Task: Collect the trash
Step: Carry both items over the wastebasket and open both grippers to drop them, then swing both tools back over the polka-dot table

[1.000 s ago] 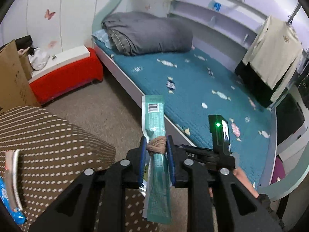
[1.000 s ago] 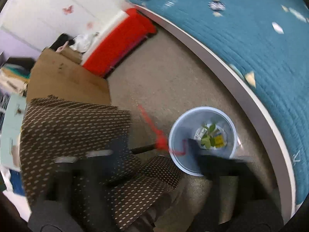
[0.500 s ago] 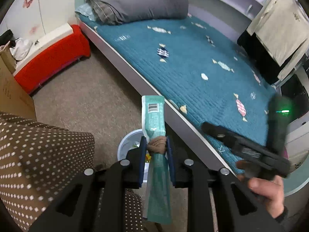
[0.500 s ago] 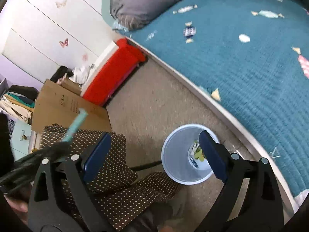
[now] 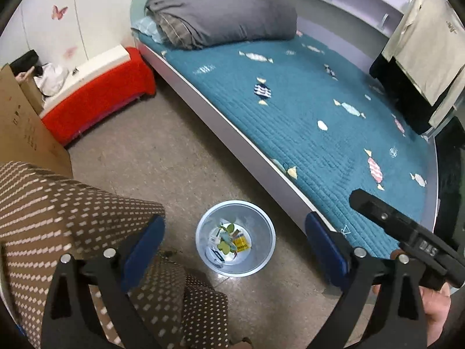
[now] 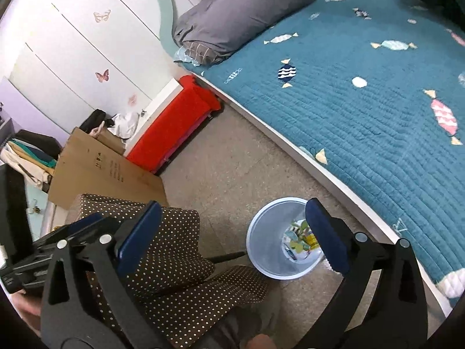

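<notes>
- While my left gripper hangs over the bin, its jaws have just sprung wide, nothing between them.
- My right gripper gapes empty too.
- Trash lies inside the bin.
- If I swing carelessly, I risk knocking it over.

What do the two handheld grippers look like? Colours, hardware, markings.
Both match. The left gripper and right gripper have black angular frames with triangular cutouts and silver round bolts, and long fingers faced with dark blue pads. In the left view, the right gripper's black body carries pale lettering, not clearly readable. No cables or sleeves are visible.
</notes>
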{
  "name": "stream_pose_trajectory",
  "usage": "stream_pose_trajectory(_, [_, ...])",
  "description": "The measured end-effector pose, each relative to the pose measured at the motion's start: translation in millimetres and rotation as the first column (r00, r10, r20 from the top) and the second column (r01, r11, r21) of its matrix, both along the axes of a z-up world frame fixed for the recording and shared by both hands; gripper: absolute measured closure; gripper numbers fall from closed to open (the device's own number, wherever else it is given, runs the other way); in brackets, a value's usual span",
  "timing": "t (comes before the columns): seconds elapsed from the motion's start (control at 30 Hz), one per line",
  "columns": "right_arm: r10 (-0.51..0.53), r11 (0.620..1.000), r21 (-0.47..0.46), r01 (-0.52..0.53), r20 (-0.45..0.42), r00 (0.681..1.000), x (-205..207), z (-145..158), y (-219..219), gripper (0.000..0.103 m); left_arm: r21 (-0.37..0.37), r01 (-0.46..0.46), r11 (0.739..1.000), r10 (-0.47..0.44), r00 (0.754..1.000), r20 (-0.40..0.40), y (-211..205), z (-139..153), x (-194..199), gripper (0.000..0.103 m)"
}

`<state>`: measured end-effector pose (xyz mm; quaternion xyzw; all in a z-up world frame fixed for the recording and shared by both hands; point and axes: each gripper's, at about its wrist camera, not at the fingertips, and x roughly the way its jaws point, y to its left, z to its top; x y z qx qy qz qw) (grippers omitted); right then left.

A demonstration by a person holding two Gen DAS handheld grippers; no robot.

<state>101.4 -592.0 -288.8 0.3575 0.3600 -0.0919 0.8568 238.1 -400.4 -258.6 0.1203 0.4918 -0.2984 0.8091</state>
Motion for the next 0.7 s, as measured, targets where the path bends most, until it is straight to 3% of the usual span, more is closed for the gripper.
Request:
stream_pose_trajectory(0.37, [0.061,0.994,-0.090,-0.055,0.070,0.996,-17.9,69.9,57.3,0.006,-0.106,-0.021,0.994,0.030,0.996,0.084,68.9,60.6,-40.1,0.008])
stream_pose_trajectory(0.7, [0.159,0.977,-0.164,-0.134,0.148,0.976,-25.2,130.8,121.5,0.006,-0.169,-0.047,0.984,0.081,0.977,0.197,140.8,109.6,-75.2,0.008])
